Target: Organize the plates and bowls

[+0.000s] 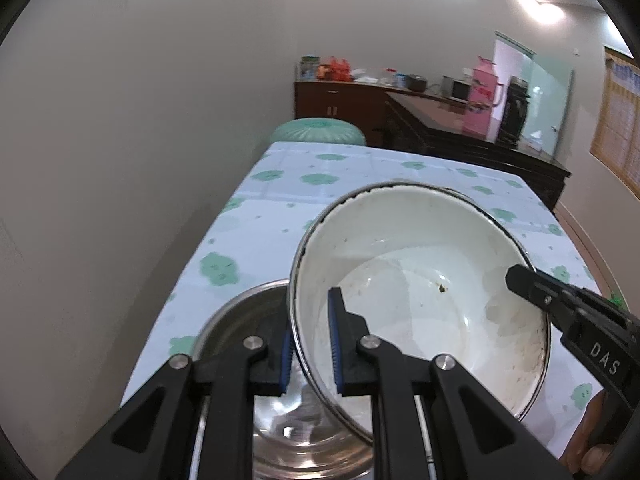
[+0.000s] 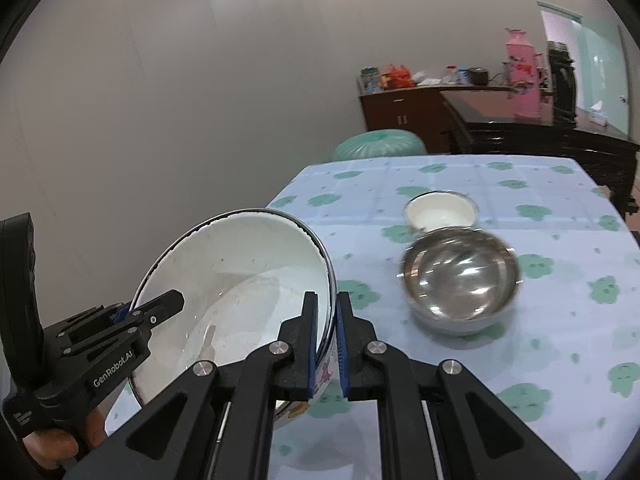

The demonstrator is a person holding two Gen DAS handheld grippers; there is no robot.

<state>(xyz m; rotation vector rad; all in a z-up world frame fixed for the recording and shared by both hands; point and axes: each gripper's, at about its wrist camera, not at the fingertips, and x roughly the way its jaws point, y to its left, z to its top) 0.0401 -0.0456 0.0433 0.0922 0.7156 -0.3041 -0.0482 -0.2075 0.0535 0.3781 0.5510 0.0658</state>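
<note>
Item: white enamel bowl (image 2: 240, 280), tilted, carried above the surface (image 2: 520, 360); our left claw (image 1: 310, 344) and right claw (image 2: 327, 344) each pinch opposite rims. Steel bowl (image 2: 460, 280) lies ahead-right, nearer the right claw.

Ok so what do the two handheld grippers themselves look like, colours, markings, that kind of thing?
Both are matte black plastic linkages with round silver pivot pins and blue ribbed pads on the fingers. The left gripper carries white "GenRobot.AI" lettering on its side and a black upright handle piece behind. The right gripper shows white letters "DAS" on its body. No cables or sleeves are visible.
</note>
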